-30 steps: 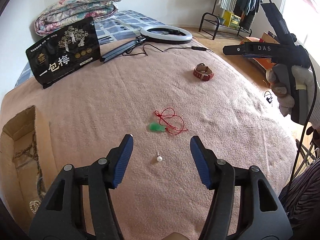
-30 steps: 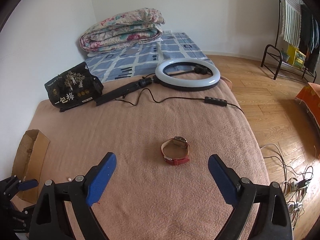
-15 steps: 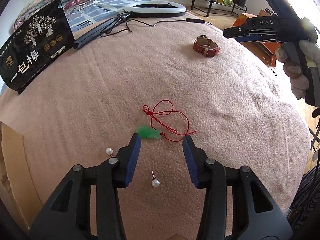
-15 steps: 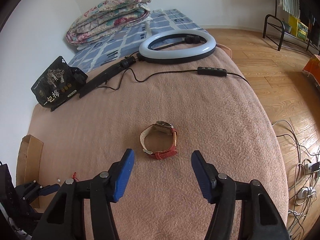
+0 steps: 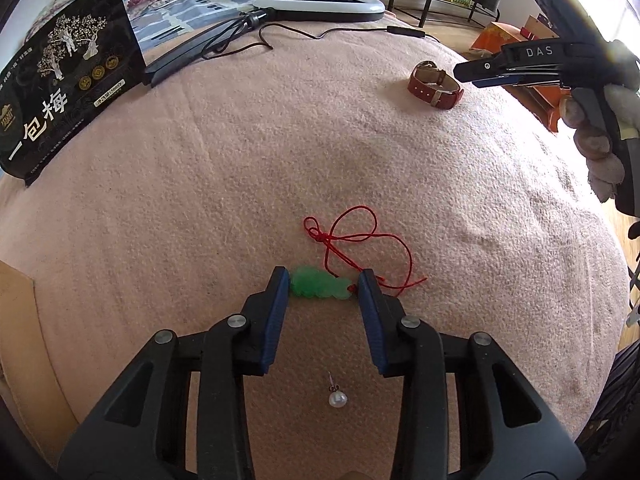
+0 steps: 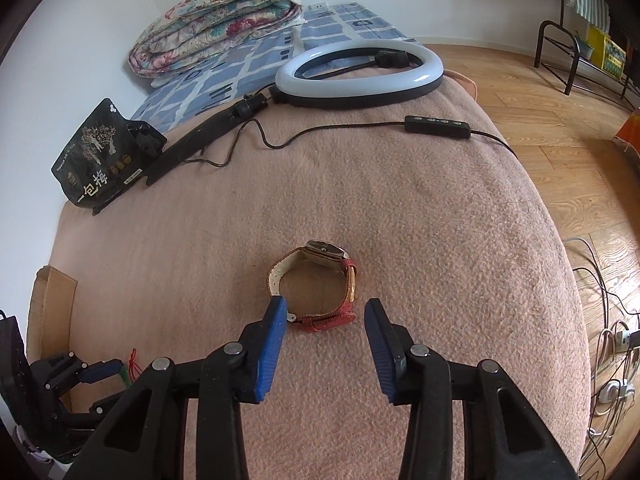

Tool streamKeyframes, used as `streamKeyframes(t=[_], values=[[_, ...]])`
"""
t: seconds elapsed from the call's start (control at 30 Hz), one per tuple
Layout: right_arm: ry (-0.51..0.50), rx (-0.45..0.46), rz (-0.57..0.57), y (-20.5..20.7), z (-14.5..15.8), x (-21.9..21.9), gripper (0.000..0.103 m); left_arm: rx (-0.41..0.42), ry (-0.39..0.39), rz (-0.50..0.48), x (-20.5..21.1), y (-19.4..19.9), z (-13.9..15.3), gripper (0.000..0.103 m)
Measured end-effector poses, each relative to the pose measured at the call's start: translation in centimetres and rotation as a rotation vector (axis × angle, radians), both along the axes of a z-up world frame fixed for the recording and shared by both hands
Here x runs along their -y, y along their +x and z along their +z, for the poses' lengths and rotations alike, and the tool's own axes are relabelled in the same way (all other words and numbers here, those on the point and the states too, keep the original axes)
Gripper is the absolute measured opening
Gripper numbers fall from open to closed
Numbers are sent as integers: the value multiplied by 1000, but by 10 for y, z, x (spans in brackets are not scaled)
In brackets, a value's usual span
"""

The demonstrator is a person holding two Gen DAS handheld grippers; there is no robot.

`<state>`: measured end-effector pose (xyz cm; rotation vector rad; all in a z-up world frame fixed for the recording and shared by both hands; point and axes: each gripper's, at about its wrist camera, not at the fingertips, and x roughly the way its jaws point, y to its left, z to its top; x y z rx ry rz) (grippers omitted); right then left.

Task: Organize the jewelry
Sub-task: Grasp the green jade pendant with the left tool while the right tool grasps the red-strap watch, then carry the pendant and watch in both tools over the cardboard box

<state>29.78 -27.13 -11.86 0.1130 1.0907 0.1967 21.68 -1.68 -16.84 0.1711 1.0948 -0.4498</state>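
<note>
Both grabs are just starting, nothing looks sorted yet. Left gripper [image 5: 323, 294] fingers are narrowing w/ green pendant [image 5: 319, 288] btwn them; right gripper [image 6: 326, 314] fingers are narrowing around red watch [image 6: 320, 286] strap. Pearl earring [image 5: 337, 399] is waiting below left fingers.

1. We note the left gripper [image 5: 323, 286]: black frame, blue ribbed pads, silver pivot screws.
2. The right gripper [image 6: 325, 316] matches; side marked "DAS".
3. Its hand [image 5: 600, 136] wears a pale glove.
</note>
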Motion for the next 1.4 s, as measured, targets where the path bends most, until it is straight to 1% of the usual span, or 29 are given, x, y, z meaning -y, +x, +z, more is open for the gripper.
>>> streamKeyframes(t=[0.2,0.27,0.4,0.53,0.67,0.77,0.83,0.93,1.2,1.4], values=[[-9,-10,-3,6,-4,0,39,5,9,-8,2,0,-2,36],[-12,-13,-5,7,-6,1,39,10,10,-9,2,0,-2,34],[-9,-25,-19,12,-10,2,37,11,7,-6,1,-1,-2,33],[4,-40,-30,17,-16,4,33,16,8,-5,1,-1,-2,33],[-12,-60,-42,24,-24,2,29,17,1,2,0,-1,-2,33],[-18,-73,-57,28,-30,2,21,14,-10,10,-1,-2,-1,33],[-15,-76,-68,29,-33,3,12,12,-20,17,-3,-1,0,33],[-14,-72,-74,28,-32,3,6,12,-33,25,-5,-1,3,32],[1,-59,-87,17,-24,8,5,29,-72,47,-12,-5,19,32],[4,-37,-79,4,-9,7,5,55,-101,59,-17,-13,38,32]])
